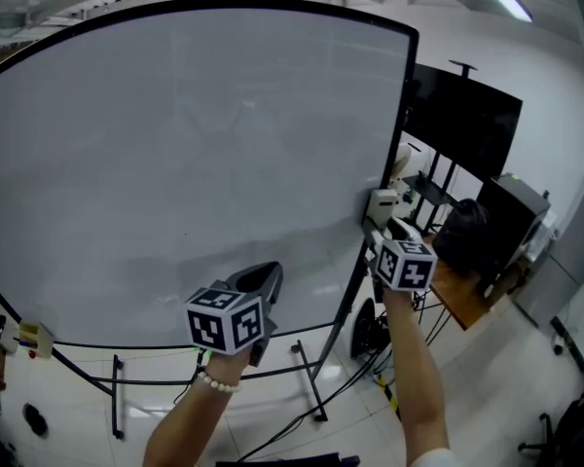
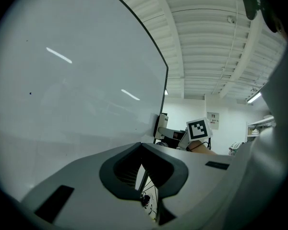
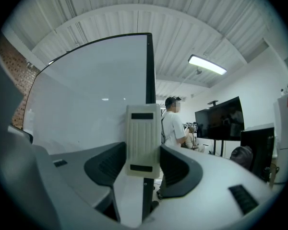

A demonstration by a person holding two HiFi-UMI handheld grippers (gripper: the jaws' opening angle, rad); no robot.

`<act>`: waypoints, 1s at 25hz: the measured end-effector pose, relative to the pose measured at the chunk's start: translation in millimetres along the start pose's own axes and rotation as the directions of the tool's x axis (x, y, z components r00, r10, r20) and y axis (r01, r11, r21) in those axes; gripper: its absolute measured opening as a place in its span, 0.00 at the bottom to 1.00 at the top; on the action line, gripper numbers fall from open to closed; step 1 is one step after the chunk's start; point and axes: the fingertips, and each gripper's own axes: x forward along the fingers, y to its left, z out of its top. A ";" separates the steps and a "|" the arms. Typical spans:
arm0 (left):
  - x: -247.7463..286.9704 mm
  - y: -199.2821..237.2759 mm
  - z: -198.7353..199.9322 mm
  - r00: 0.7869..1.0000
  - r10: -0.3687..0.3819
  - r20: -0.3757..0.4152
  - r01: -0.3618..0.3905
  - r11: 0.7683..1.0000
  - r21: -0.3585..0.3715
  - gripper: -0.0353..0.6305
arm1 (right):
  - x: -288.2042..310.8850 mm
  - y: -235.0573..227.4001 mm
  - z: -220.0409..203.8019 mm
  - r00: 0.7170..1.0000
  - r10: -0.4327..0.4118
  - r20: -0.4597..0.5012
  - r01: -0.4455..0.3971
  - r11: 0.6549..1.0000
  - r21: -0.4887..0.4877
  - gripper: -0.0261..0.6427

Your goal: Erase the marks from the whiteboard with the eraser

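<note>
Eraser (image 3: 143, 140) sits clamped in the right tongs (image 3: 143, 163) at the right edge of the whiteboard (image 1: 175, 144); the left tongs (image 2: 141, 145), pressed together and empty, hang near the whiteboard's lower part.

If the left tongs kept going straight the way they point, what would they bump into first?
Most likely the whiteboard. The left tongs, shut and empty, aim at its bare surface near the right edge, and nothing shows in between. How far off the board is cannot be told.
</note>
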 end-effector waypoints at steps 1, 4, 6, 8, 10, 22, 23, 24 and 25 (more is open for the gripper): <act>-0.4 0.4 -0.3 1.000 -0.001 0.002 0.001 1.000 -0.001 0.03 | 0.3 -0.3 -2.8 1.000 0.000 0.000 0.000 1.000 0.005 0.42; -2.2 2.7 0.0 1.000 -0.002 0.010 0.002 1.000 -0.004 0.03 | 0.6 2.5 -4.0 1.000 0.007 0.001 -0.007 1.000 0.018 0.42; -4.3 5.8 -0.8 1.000 0.001 0.010 -0.001 1.000 -0.013 0.03 | -0.2 11.1 -1.9 1.000 0.018 0.004 -0.018 1.000 0.024 0.42; -6.3 7.4 -1.8 1.000 0.007 0.007 -0.007 1.000 -0.016 0.03 | -2.2 22.5 1.6 1.000 0.022 0.007 -0.022 1.000 0.013 0.42; -9.5 9.5 -1.6 1.000 0.011 0.006 -0.011 1.000 -0.010 0.03 | -2.0 34.6 1.8 1.000 0.029 0.008 -0.029 1.000 0.001 0.42; -49.0 36.4 7.9 1.000 0.017 0.009 -0.017 1.000 -0.003 0.03 | -1.3 123.8 -4.0 0.997 0.080 -0.002 -0.080 0.997 0.003 0.42; -52.1 38.8 8.1 1.000 0.017 0.008 -0.017 1.000 -0.006 0.03 | -1.4 130.7 -4.8 0.997 0.082 -0.002 -0.082 0.997 0.004 0.42; -55.9 41.9 8.0 1.000 0.018 0.007 -0.018 1.000 -0.009 0.03 | -1.5 138.1 -5.8 0.997 0.083 -0.002 -0.083 0.997 0.006 0.42; -60.5 45.6 8.0 1.000 0.020 0.006 -0.020 1.000 -0.012 0.03 | -1.8 146.2 -6.8 0.997 0.083 -0.002 -0.083 0.996 0.011 0.42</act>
